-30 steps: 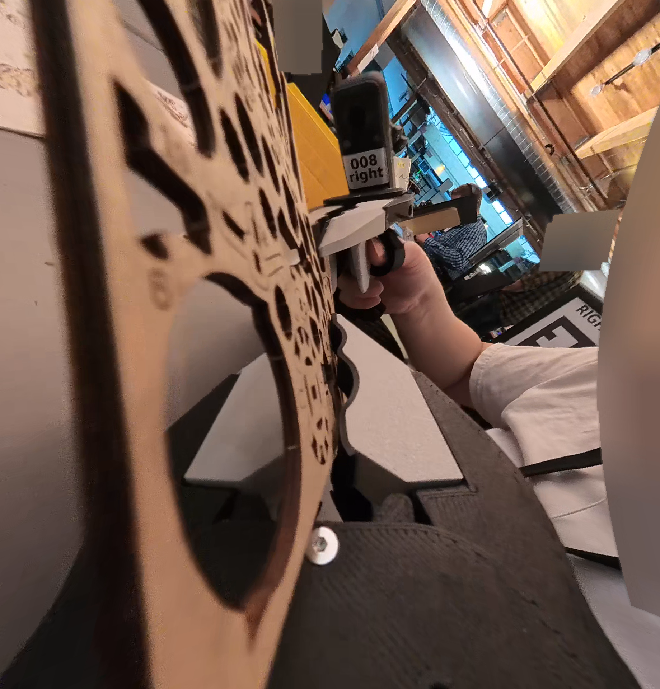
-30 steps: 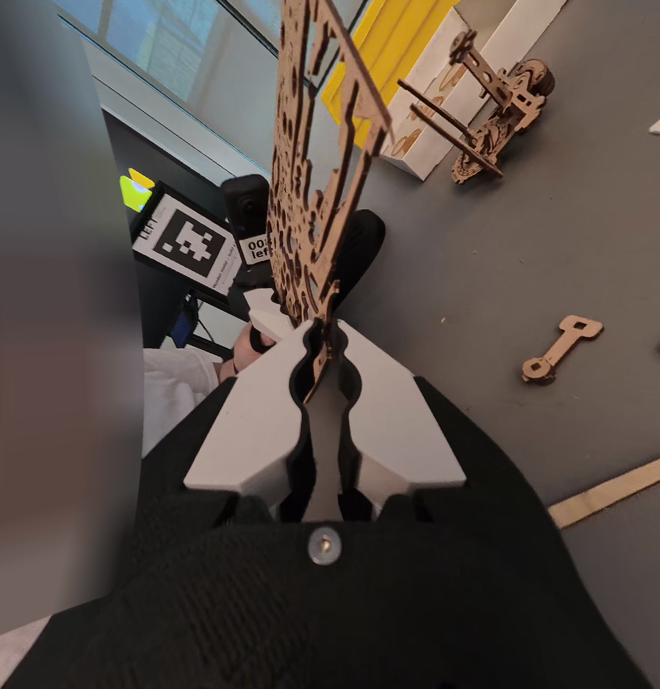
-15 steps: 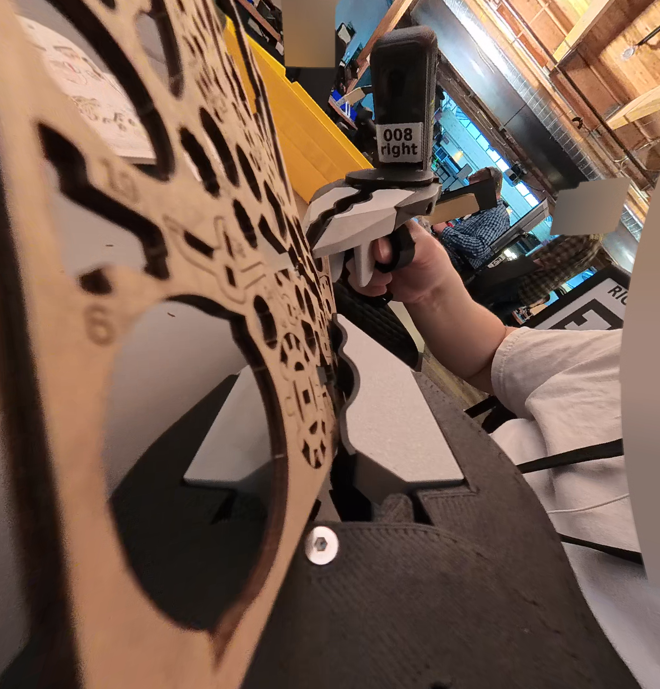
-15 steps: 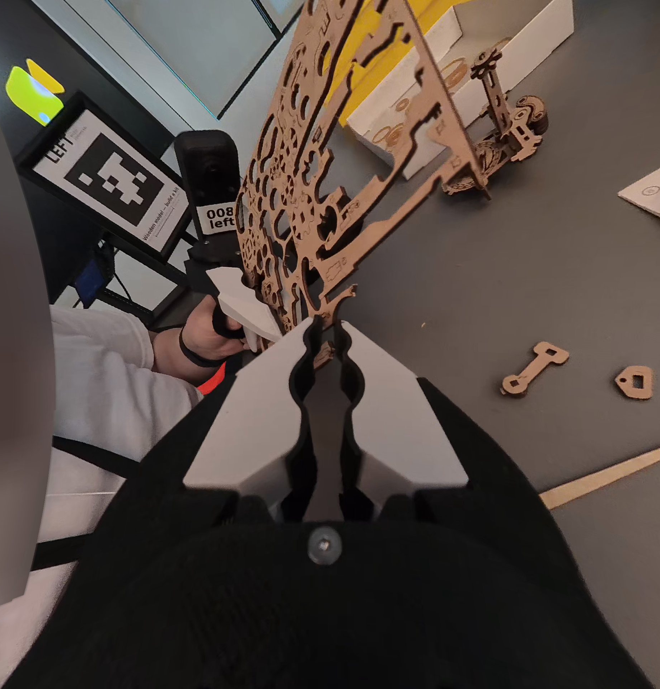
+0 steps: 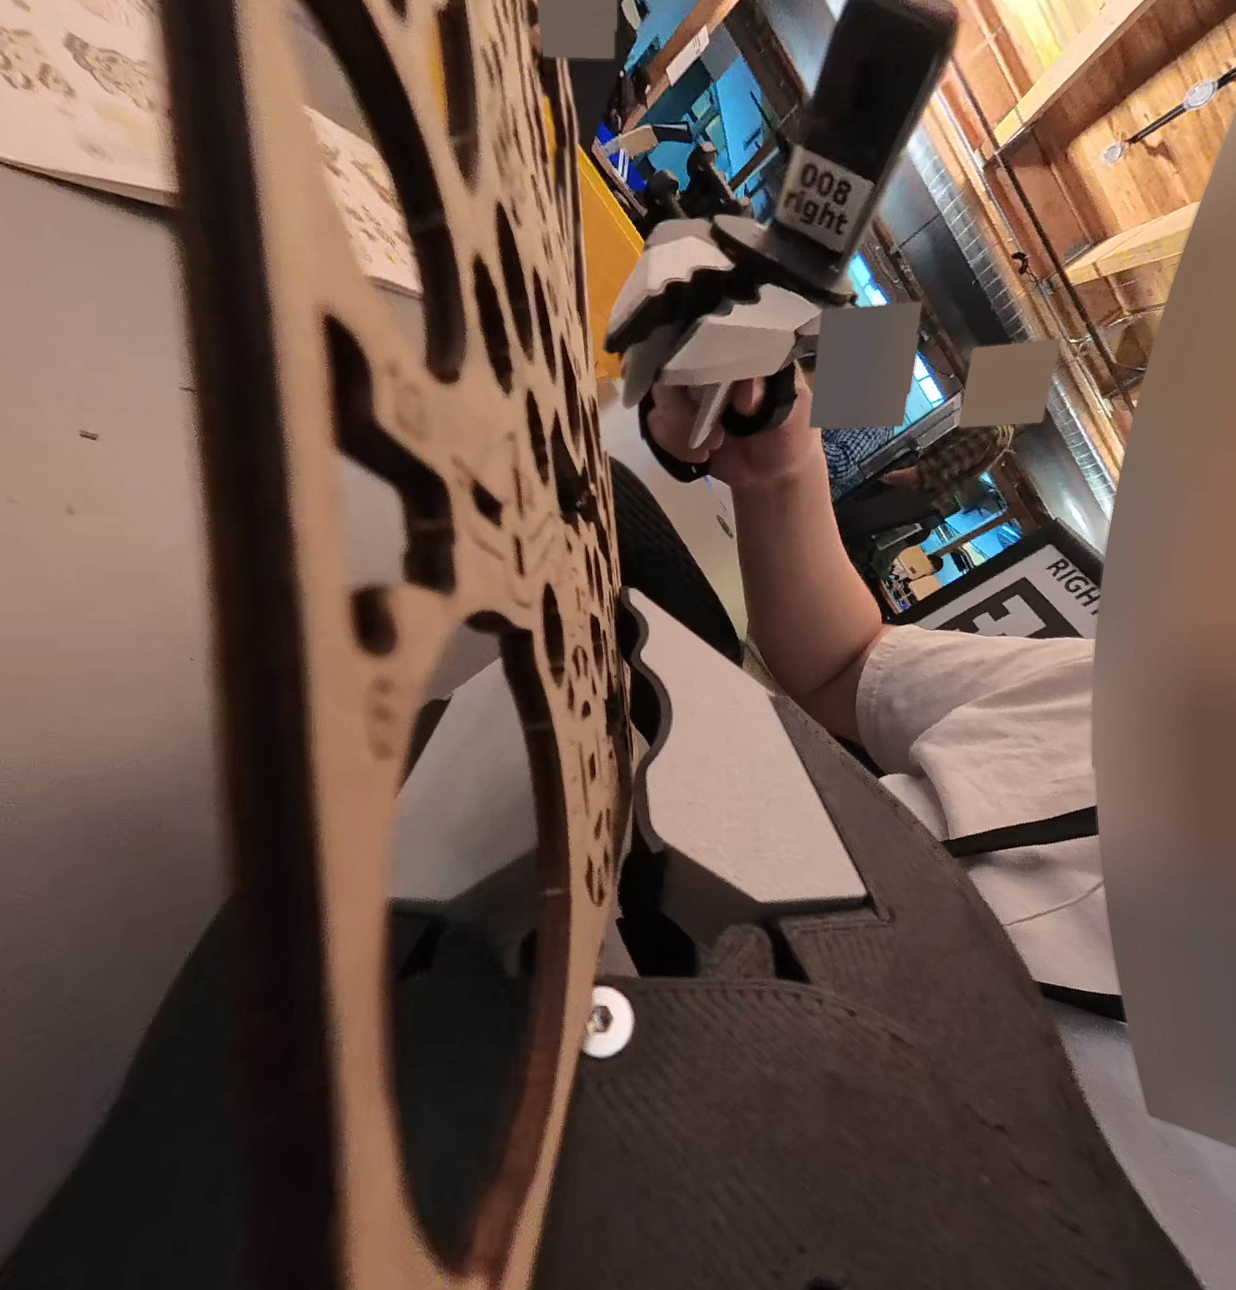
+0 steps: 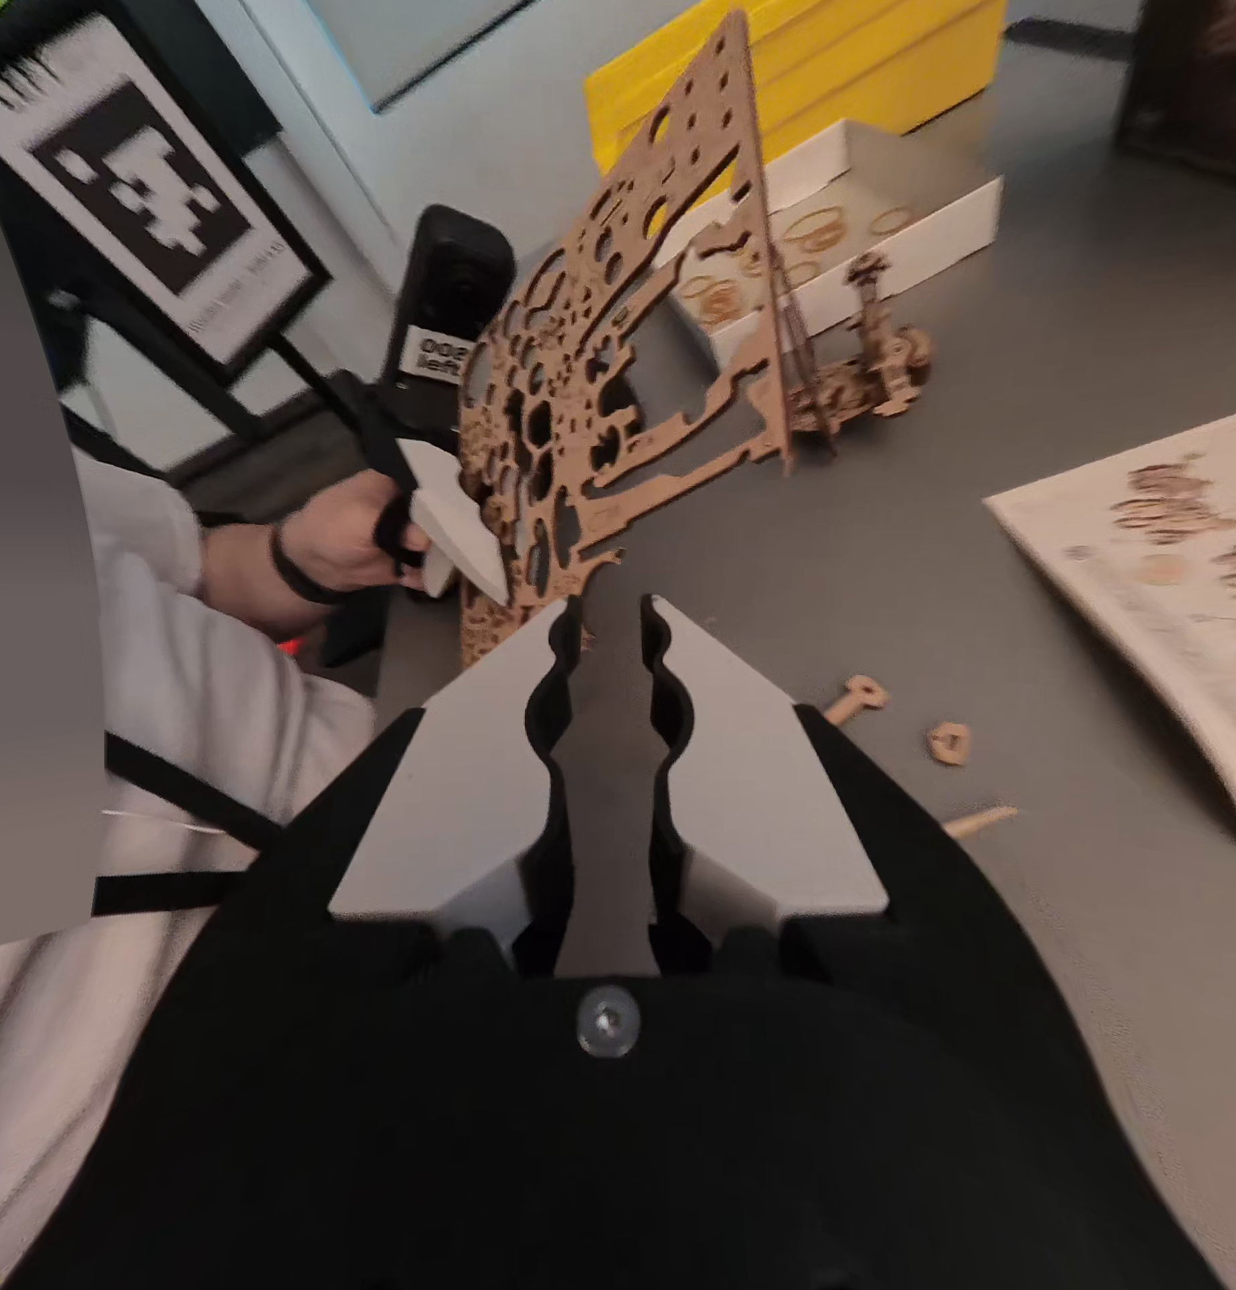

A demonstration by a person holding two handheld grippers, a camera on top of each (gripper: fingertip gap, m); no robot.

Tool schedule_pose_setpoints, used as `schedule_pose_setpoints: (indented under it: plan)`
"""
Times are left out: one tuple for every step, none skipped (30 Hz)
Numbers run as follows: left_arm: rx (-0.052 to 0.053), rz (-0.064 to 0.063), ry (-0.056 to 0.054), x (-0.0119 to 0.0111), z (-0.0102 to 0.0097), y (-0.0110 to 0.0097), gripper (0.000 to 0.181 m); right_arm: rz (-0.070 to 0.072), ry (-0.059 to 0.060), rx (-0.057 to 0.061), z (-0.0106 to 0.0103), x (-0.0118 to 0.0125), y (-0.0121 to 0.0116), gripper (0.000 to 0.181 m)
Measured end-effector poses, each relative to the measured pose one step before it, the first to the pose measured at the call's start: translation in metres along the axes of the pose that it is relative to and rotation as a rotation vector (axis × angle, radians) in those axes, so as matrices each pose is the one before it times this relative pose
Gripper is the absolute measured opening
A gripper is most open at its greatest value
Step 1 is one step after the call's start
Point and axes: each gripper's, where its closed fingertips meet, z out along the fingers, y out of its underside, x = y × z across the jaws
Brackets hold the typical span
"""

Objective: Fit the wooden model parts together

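A laser-cut wooden parts sheet (image 5: 300, 768) with many cut-outs stands on edge, filling the left of the left wrist view. My left gripper (image 5: 601, 628) is shut on its lower edge; one grey finger (image 5: 726, 768) shows beside it, the other partly through a hole. In the right wrist view the sheet (image 6: 636, 391) is upright above the grey table, held by the left gripper (image 6: 461, 516). My right gripper (image 6: 611, 607) is open and empty, just short of the sheet's bottom corner. It also shows in the left wrist view (image 5: 712, 314), away from the sheet.
A partly built wooden model (image 6: 873, 370) stands behind the sheet. A key-shaped piece (image 6: 856, 698), a small piece (image 6: 950, 743) and a thin stick (image 6: 981, 820) lie on the table (image 6: 880, 593). An instruction sheet (image 6: 1159, 593), a white tray (image 6: 845, 230) and a yellow box (image 6: 810, 70) lie farther off. My hands' fingertips stand some 8 cm from each other. The key-shaped piece (image 6: 856, 698) lies around 11 cm away from my right fingertips.
My right gripper let go of the sheet's bottom corner, opened wider and drew back. The left gripper kept hold and turned the sheet.
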Motion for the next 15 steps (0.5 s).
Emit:
schedule_pose_setpoints:
  plan:
    - [-0.0123,0.0012,-0.0035,-0.00062,0.00106,0.00119,0.0,0.0561,-0.0569,-0.0098,0.00792,-0.00469,0.00414,0.017]
    - [-0.0125,0.0048,-0.0074,-0.00107,0.0012,0.00139,0.0,0.0649,-0.0444,-0.0267,0.00859,-0.00202,0.00686,0.02]
    - [-0.0074,0.0058,-0.0071,-0.00078,0.00103,0.00095,0.0,0.0527,-0.0186,-0.0224,0.00823,0.00161,0.00581,0.02]
    - [0.0002,0.0035,-0.0082,-0.00081,0.00079,0.00044,0.0,0.03,0.0011,0.001,0.00726,0.00385,0.00313,0.02]
    - [0.0061,-0.0004,-0.0049,-0.00053,0.00045,-0.00042,0.0,0.0266,-0.0079,-0.01,0.00629,0.00165,0.00452,0.019]
    - [0.0083,-0.0016,-0.0038,-0.00048,-0.00001,-0.00065,0.0,0.0333,-0.0375,-0.0055,0.00466,-0.00351,0.0028,0.016]
    - [0.0029,0.0,-0.0016,-0.00035,-0.00021,-0.00002,0.0,0.0319,-0.0343,0.0113,0.00219,-0.00344,0.00015,0.01]
    - [0.0047,-0.0019,0.0005,-0.00027,-0.00051,-0.00025,0.0,0.0136,-0.0158,0.0134,-0.00009,-0.00108,-0.00093,0.009]
    - [0.0043,-0.0013,0.0074,0.00085,-0.00036,-0.00031,0.0,-0.0008,-0.0199,0.0168,-0.00051,-0.00251,-0.00165,0.007]
    - [0.0016,0.0003,0.007,0.00084,-0.00032,-0.00027,0.0,0.0035,-0.013,0.0124,-0.00042,-0.00141,-0.0011,0.006]
    - [-0.0034,0.002,0.0005,0.00021,0.0,0.00015,0.0,0.0112,-0.0043,0.0032,-0.0001,-0.00011,0.00008,0.007]
    - [-0.0021,0.0041,-0.0016,0.00011,0.00022,0.0,0.0,0.0056,-0.0034,0.0045,-0.00034,0.00006,-0.00036,0.007]
    - [-0.0014,0.0041,-0.0034,-0.0002,0.00034,-0.00018,0.0,0.0038,0.002,0.0016,-0.00058,0.00077,-0.00024,0.007]
    - [-0.0041,0.004,-0.0052,-0.00048,0.00061,0.00036,0.0,0.0019,0.0068,-0.0061,-0.00029,0.0012,0.00068,0.008]
    - [-0.0046,0.0039,-0.0063,-0.00076,0.00059,0.00057,0.0,-0.0045,0.0107,-0.0067,-0.00034,0.0013,0.00084,0.008]
